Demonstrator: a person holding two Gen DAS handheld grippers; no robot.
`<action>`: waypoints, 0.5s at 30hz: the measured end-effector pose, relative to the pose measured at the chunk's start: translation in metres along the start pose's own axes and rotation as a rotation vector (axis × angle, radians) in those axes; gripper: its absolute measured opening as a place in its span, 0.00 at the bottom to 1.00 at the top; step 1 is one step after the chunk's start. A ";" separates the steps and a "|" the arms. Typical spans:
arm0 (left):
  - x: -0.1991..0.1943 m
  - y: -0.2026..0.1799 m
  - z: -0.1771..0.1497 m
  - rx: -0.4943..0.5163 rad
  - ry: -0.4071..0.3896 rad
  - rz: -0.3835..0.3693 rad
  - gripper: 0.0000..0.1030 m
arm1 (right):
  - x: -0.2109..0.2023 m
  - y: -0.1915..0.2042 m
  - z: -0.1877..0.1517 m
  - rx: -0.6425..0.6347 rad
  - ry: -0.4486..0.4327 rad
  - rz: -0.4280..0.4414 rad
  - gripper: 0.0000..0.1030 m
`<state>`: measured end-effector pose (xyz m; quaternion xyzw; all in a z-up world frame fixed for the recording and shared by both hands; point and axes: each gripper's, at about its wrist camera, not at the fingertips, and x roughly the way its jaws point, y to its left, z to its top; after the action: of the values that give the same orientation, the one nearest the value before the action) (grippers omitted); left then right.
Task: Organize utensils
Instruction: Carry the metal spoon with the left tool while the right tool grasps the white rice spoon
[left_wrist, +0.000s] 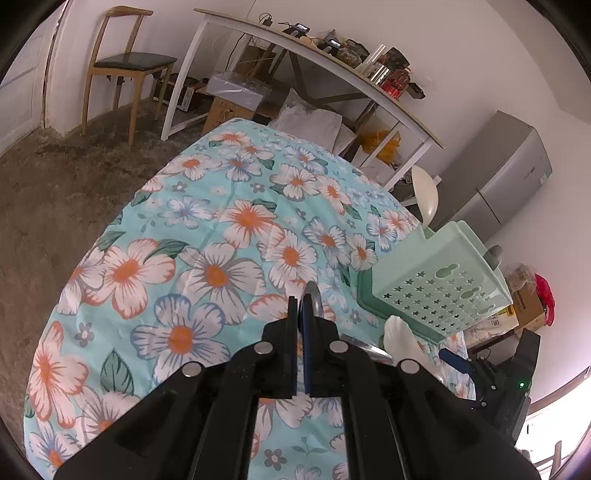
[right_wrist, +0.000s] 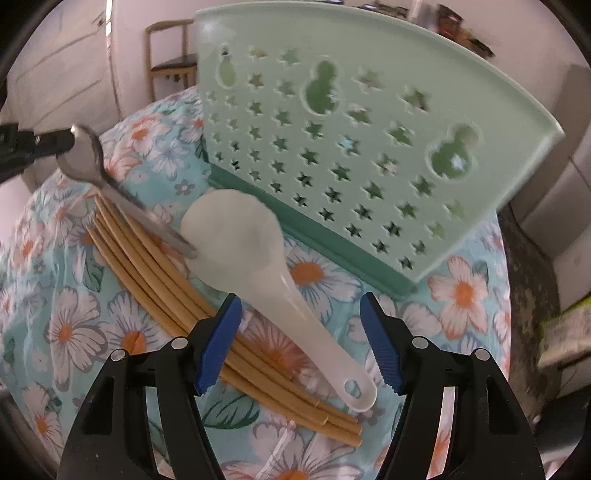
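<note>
My left gripper (left_wrist: 303, 299) is shut on the bowl end of a metal spoon (left_wrist: 313, 295). In the right wrist view the same metal spoon (right_wrist: 110, 184) hangs from that gripper at the far left, its handle sloping down onto the chopsticks. My right gripper (right_wrist: 301, 314) is open, its jaws on either side of the handle of a white plastic rice spoon (right_wrist: 255, 251). The rice spoon lies on several bamboo chopsticks (right_wrist: 155, 273) on the floral cloth. A pale green utensil basket (right_wrist: 332, 140) with star holes stands just behind; it also shows in the left wrist view (left_wrist: 439, 280).
The table has a blue floral cloth (left_wrist: 207, 229). A white spoon (left_wrist: 426, 199) stands in the basket. Behind are a wooden chair (left_wrist: 118, 62), a cluttered white desk (left_wrist: 332, 62) and a grey fridge (left_wrist: 498, 166). Brown carpet (left_wrist: 55, 192) lies left of the table.
</note>
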<state>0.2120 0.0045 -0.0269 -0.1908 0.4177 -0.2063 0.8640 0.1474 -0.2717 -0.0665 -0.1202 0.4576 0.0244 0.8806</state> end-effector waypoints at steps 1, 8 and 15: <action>0.000 0.001 0.000 -0.002 0.000 -0.001 0.01 | 0.002 0.004 0.003 -0.032 0.003 -0.007 0.62; -0.001 0.006 0.002 -0.017 -0.009 0.005 0.01 | 0.007 0.036 0.018 -0.209 -0.013 -0.032 0.56; -0.010 0.010 0.007 -0.026 -0.039 0.013 0.02 | 0.008 0.067 0.026 -0.341 -0.036 -0.059 0.48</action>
<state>0.2135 0.0191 -0.0215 -0.2034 0.4046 -0.1913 0.8708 0.1628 -0.2013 -0.0714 -0.2807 0.4274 0.0779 0.8558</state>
